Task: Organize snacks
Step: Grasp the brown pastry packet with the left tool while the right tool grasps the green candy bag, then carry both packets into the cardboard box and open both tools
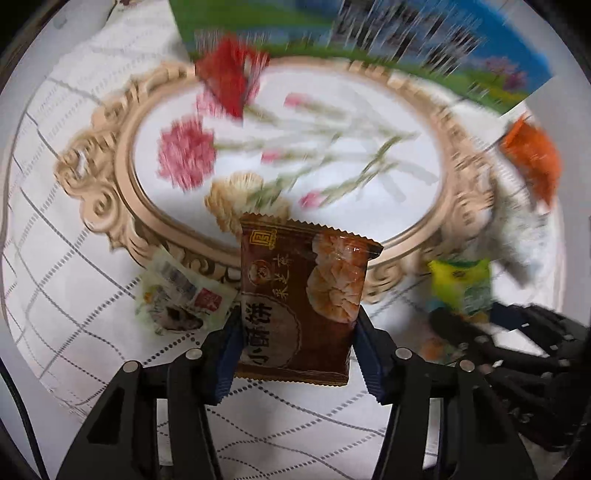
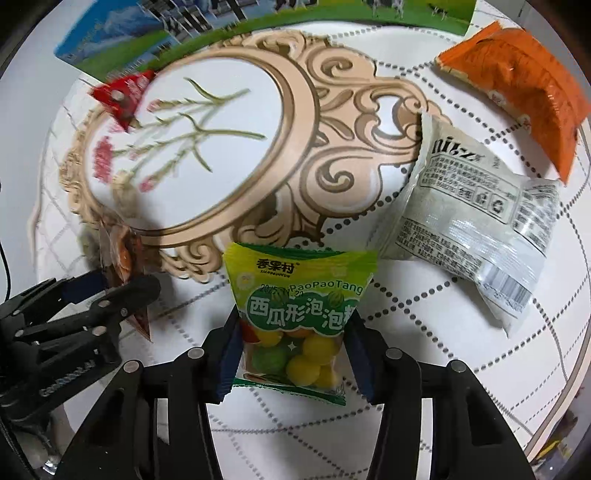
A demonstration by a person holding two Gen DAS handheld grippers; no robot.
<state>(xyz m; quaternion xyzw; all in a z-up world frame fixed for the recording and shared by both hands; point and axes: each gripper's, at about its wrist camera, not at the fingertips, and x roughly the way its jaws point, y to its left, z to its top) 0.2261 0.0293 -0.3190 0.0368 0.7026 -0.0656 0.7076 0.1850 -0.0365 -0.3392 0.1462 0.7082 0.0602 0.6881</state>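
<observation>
My left gripper (image 1: 295, 328) is shut on a brown snack packet (image 1: 295, 280), its blue pads pressing both side edges. The packet stands upright in front of the near rim of an oval flowered tray (image 1: 92, 170). My right gripper (image 2: 295, 328) is shut on a green packet of round gum balls (image 2: 299, 280), just in front of the tray's ornate end (image 2: 351, 122). In each view the other gripper shows at the side: the right one (image 1: 476, 314) with the green packet (image 1: 461, 288), the left one (image 2: 118, 286) with the brown packet (image 2: 122, 258). A red packet (image 1: 229, 77) (image 2: 122, 92) lies on the tray's far edge.
An orange packet (image 2: 517, 81) and a grey-white packet (image 2: 469, 221) lie on the white dotted tablecloth to the right of the tray. A small pale packet (image 1: 181, 299) lies by the tray's near rim. A blue and green box (image 1: 332, 29) stands behind the tray.
</observation>
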